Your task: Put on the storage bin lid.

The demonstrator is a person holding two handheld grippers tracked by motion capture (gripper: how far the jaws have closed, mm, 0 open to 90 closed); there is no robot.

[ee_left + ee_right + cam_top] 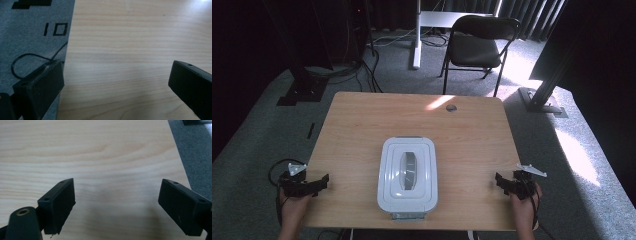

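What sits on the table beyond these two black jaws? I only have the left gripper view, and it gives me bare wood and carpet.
Observer: A white lidded container lies at the middle of the table, near the front edge.
Operator: Is either tool touching it?
Observer: No. The left tool sits at the table's left edge and the right tool at its right edge, both apart from it.
Operator: Is the right tool open?
Observer: Yes, its jaws stand wide apart over bare wood.

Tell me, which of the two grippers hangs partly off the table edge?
The left gripper: its view shows one jaw over the grey carpet, the other over the table. The right gripper has both jaws over wood.
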